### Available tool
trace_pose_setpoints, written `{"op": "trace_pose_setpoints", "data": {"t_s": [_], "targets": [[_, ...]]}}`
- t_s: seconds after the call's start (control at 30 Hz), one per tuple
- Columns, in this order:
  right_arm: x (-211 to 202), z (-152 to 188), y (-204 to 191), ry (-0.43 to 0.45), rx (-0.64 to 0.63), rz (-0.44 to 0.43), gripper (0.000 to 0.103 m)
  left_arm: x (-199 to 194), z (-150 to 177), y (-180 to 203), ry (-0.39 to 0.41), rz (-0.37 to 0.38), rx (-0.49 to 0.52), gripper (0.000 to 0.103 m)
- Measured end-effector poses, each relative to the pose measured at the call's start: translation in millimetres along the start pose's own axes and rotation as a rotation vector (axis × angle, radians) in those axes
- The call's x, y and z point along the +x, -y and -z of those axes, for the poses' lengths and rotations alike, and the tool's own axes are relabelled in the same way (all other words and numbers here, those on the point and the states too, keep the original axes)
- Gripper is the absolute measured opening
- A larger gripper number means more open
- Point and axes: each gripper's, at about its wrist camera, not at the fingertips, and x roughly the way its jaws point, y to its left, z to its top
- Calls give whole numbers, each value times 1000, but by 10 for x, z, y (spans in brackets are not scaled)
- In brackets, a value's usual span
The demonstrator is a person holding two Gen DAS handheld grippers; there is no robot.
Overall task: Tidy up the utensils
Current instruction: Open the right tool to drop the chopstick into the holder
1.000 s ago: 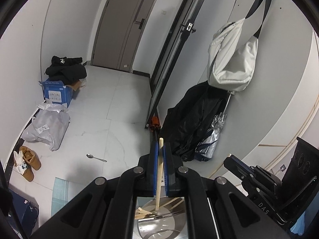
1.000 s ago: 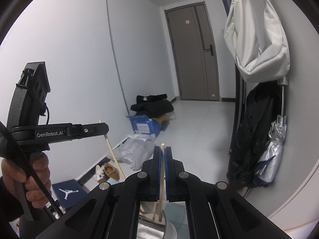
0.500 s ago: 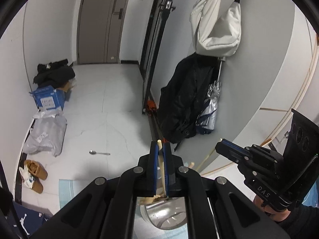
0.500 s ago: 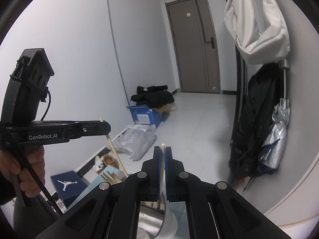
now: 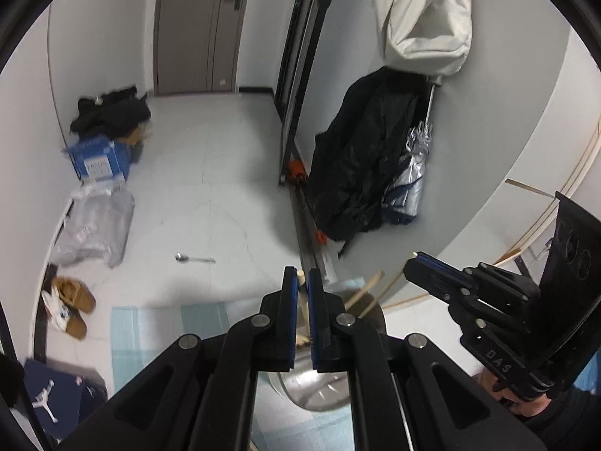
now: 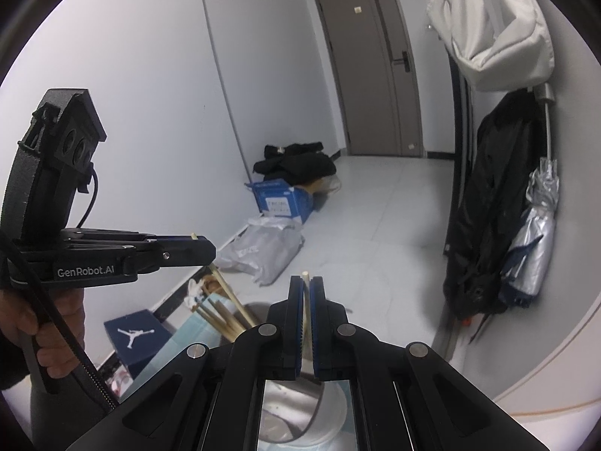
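**Two grippers, one chopstick each, above a steel cup**

At far left in the right wrist view, a bare hand (image 6: 35, 334) wraps the handle of the left gripper (image 6: 203, 250), which reaches out level toward the right, its camera housing standing upright above the grip. Its black jaws are pinched on a pale wooden chopstick (image 6: 225, 289) whose tip pokes out above them and whose shaft slants down to the right, toward a bundle of other chopsticks (image 6: 219, 317) leaning in a round metal cup (image 6: 289, 406). At centre, the right gripper (image 6: 306, 300) points forward over the same cup, its blue-lined jaws pressed onto a second chopstick (image 6: 306, 276) held nearly upright, the tip showing just above them.

The left wrist view shows the first chopstick clamped between the left gripper's pads, with the cup's rim (image 5: 319, 394) directly below. A spoon (image 5: 193, 259) lies on the white floor, well apart from the cup, beyond the pale blue mat (image 5: 150, 323).
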Motion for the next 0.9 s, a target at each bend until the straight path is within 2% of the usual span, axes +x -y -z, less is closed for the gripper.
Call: {"op": "trace_pose_setpoints", "data": {"t_s": [0.17,0.23,0.33,0.37,0.53,0.6,0.63,0.77,0.9], "targets": [[72,81,-1,-51,12,-5,4,14,68,-32,-19,29,-45,3],[58,98,-3,-58,17,-20,6,8,69,-45,-36,20,-64,11],[-43,107,-47,-36,6,-19,6,-122,87,-63,17,-4,-81,33],[-84,104,-62,-30,5,-17,7,-165,95,-73,33,-11,-86,49],[-268,110,-99,5,36,-1,23,-403,143,-147,110,-78,-131,67],[-354,123,-128,25,46,5,31,-464,168,-169,132,-99,-147,79],[-394,127,-155,34,48,11,37,-506,186,-167,146,-116,-153,81],[-546,144,-295,67,48,15,44,-662,268,-133,193,-173,-154,85],[-650,173,-433,90,44,21,55,-796,365,-100,236,-216,-145,95]]}}
